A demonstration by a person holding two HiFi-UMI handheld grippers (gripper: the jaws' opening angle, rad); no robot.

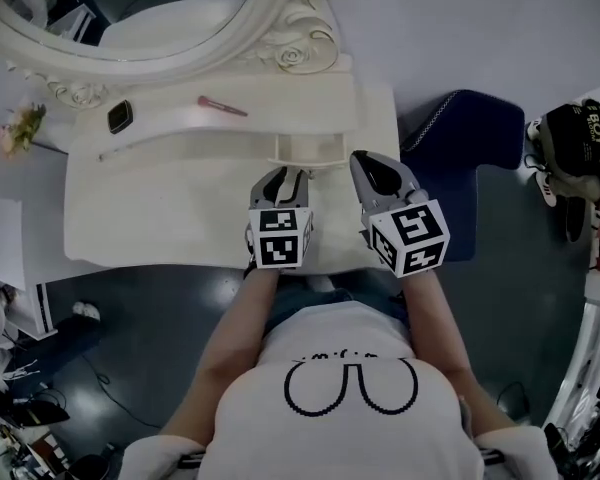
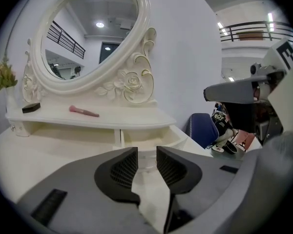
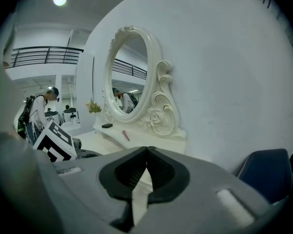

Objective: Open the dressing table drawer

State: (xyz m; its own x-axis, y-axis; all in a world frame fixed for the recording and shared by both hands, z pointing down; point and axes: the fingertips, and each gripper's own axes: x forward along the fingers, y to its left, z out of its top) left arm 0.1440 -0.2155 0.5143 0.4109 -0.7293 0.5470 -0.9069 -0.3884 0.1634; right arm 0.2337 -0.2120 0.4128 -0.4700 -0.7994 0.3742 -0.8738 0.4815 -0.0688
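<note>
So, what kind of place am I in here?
Probably a big indoor hall or studio with a staged bedroom corner: a white dressing table with an oval mirror against a bare wall, and an upper balcony railing beyond.

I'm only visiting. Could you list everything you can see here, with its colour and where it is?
dressing table: one, white, centre
mirror: one, oval, white carved frame, at table's back
drawer: one, white, pulled out under the shelf
brush: one, pink, on the shelf
small flat object: one, black, left of the brush
flowers: one bunch, pale, table's left end
chair: one, dark blue, right of table
left gripper: one, grey, jaws apart, empty
right gripper: one, grey, jaws together, empty
</note>
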